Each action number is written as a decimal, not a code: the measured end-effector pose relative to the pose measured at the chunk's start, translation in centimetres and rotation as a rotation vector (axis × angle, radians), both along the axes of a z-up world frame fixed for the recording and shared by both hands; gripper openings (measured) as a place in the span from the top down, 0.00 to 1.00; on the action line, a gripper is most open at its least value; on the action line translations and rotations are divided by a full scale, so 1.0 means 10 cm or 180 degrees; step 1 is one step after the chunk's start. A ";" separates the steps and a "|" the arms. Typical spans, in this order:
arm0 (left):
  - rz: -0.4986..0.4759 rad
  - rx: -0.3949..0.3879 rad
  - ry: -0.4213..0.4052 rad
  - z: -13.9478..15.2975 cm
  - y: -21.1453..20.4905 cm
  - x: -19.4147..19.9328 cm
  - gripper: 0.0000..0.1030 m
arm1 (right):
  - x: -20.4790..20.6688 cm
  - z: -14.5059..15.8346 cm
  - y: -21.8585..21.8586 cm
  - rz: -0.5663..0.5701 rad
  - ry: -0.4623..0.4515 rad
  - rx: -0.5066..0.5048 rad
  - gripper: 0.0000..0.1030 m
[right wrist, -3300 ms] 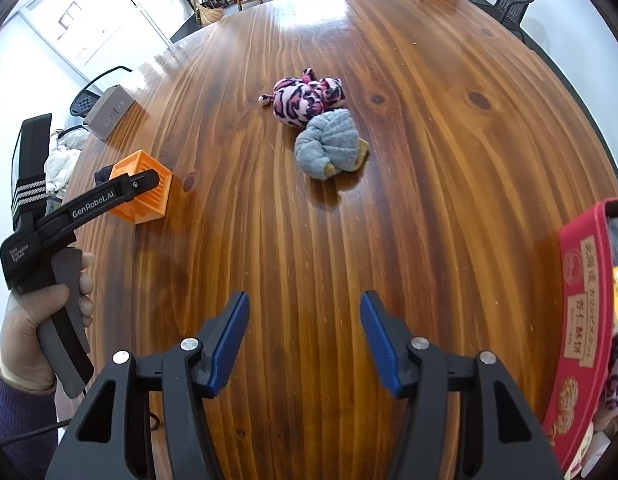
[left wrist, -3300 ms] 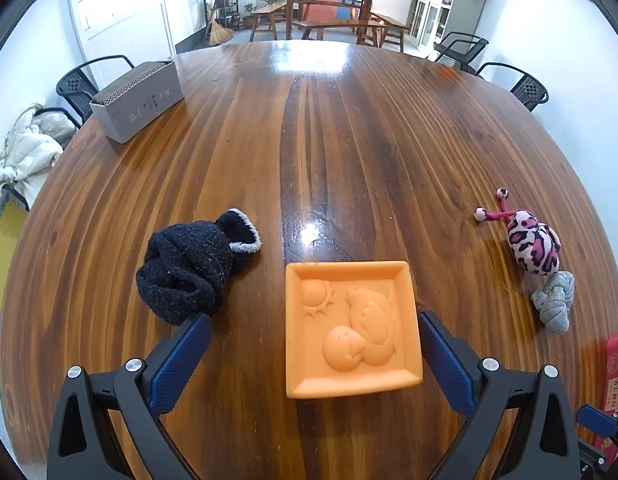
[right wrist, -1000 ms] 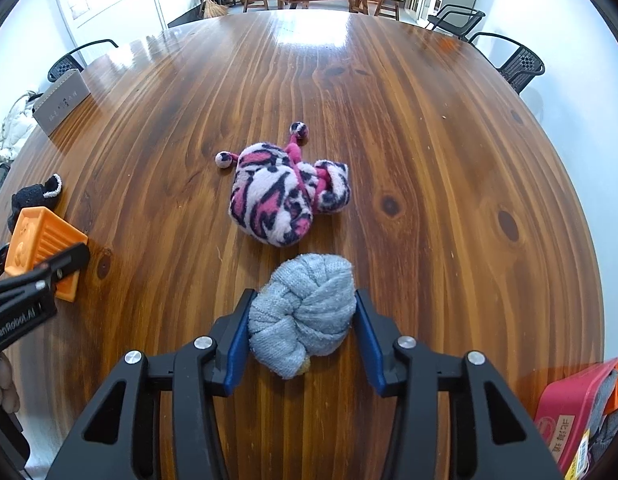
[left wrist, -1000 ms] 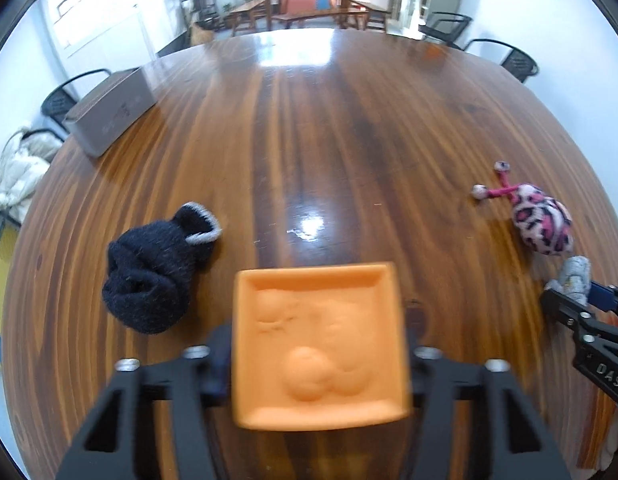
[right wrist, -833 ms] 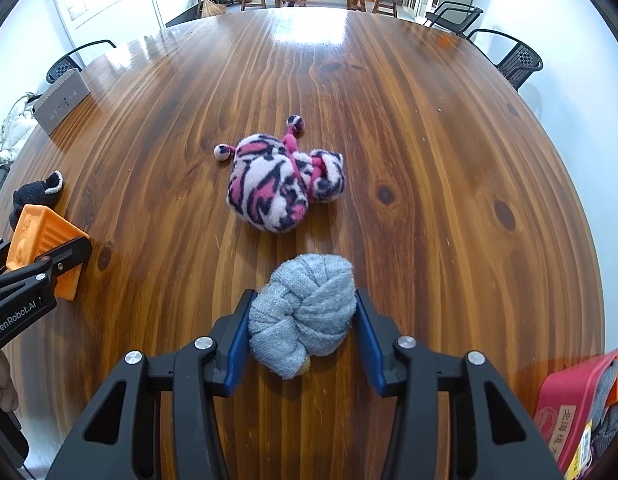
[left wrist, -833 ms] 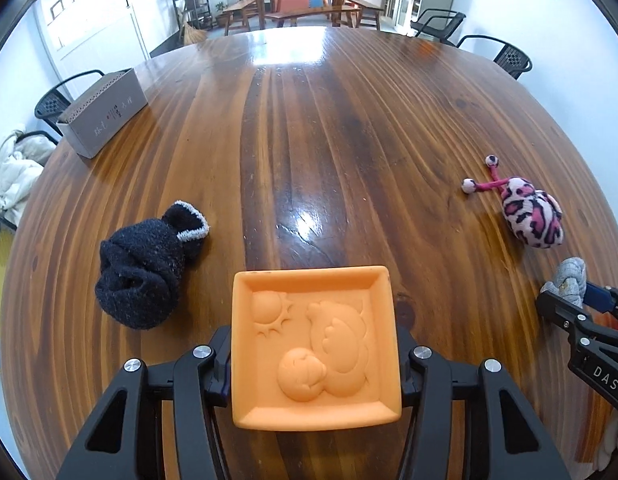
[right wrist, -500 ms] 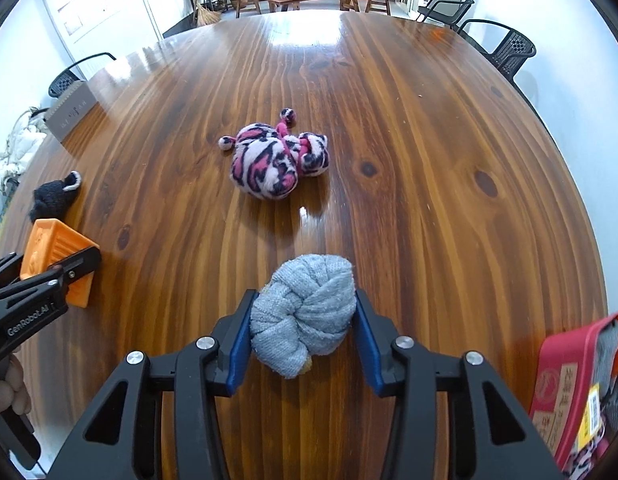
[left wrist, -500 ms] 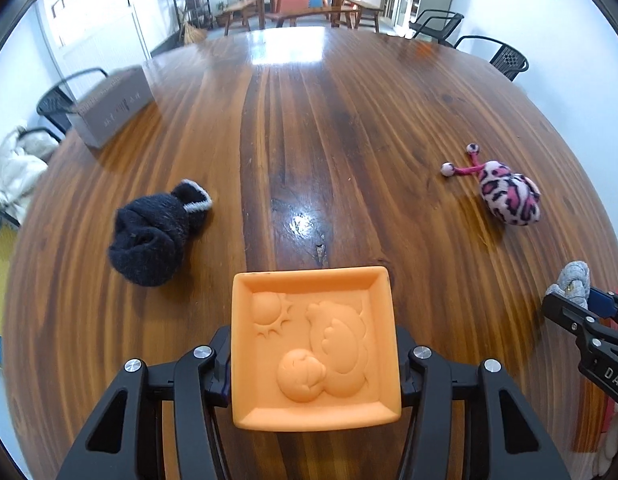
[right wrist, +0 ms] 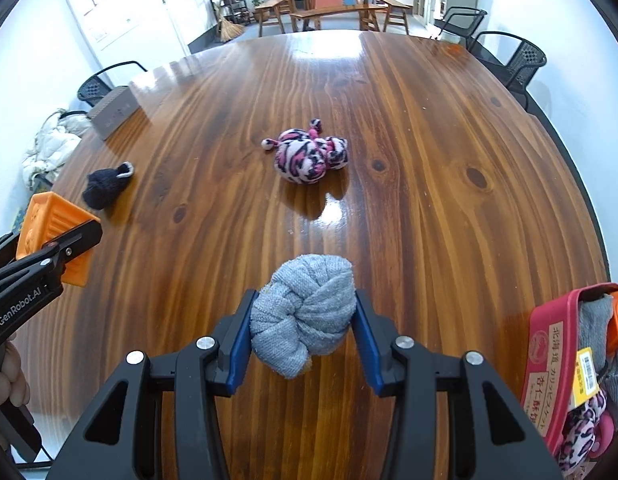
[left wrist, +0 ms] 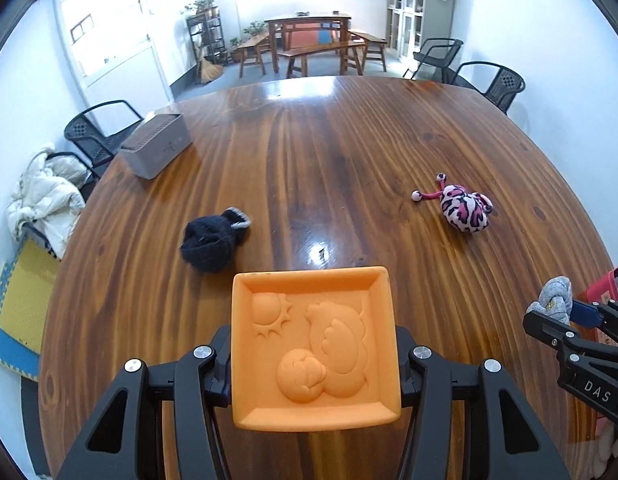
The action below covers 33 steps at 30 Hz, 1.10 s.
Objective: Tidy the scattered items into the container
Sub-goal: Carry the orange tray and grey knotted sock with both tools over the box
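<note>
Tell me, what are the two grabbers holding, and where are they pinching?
Left gripper pinches the orange tray by its two side edges. Right gripper squeezes the rolled grey sock across its middle.

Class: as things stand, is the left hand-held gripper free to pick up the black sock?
Probably not: the left hand-held gripper is clamped on the orange tray, though the black sock lies unobstructed.

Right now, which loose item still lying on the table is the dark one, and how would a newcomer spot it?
Start at the grey rectangular box near the far left edge of the round wooden table. Nearer the camera lies a black knitted rolled sock, beside nothing. Its dark wool and pale cuff set it apart from the pink leopard-print plush toy on the right.
</note>
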<state>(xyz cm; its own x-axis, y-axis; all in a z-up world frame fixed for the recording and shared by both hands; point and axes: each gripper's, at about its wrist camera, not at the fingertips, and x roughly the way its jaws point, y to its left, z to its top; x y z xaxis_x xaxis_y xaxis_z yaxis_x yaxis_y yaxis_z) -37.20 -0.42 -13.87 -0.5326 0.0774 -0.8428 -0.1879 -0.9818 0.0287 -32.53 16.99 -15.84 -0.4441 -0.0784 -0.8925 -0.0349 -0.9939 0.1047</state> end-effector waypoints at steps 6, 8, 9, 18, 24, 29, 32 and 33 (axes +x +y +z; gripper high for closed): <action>0.0294 -0.0016 0.0031 0.20 -0.36 0.46 0.47 | 0.09 0.13 -0.10 0.0214 0.0053 -0.0030 0.52; 0.0393 -0.0024 0.0060 0.25 -0.45 0.58 0.47 | 0.13 0.15 -0.14 0.0282 0.0076 -0.0036 0.52; 0.0435 -0.0028 0.0076 0.28 -0.48 0.63 0.47 | 0.15 0.17 -0.16 0.0312 0.0085 -0.0039 0.52; 0.0837 -0.0023 0.0303 0.59 -0.77 1.05 0.47 | 0.36 0.34 -0.25 0.0565 0.0191 -0.0104 0.52; 0.1012 0.0004 0.0447 0.79 -0.82 1.29 0.47 | 0.48 0.48 -0.31 0.0724 0.0293 -0.0125 0.52; 0.1074 0.0044 0.0581 0.96 -0.74 1.45 0.47 | 0.60 0.64 -0.25 0.0812 0.0405 -0.0133 0.52; 0.1053 0.0064 0.0662 1.05 -0.61 1.51 0.47 | 0.67 0.71 -0.16 0.0824 0.0460 -0.0137 0.52; 0.1039 0.0071 0.0684 1.08 -0.56 1.53 0.47 | 0.70 0.74 -0.12 0.0820 0.0476 -0.0138 0.52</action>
<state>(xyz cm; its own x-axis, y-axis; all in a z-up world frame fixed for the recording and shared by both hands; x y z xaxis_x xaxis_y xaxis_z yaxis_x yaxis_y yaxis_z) -21.91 -6.05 -3.09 -0.6966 -0.1082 -0.7093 0.1423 -0.9898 0.0113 -25.53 15.80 -8.48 -0.5310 -0.2421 -0.8121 0.2368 -0.9625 0.1321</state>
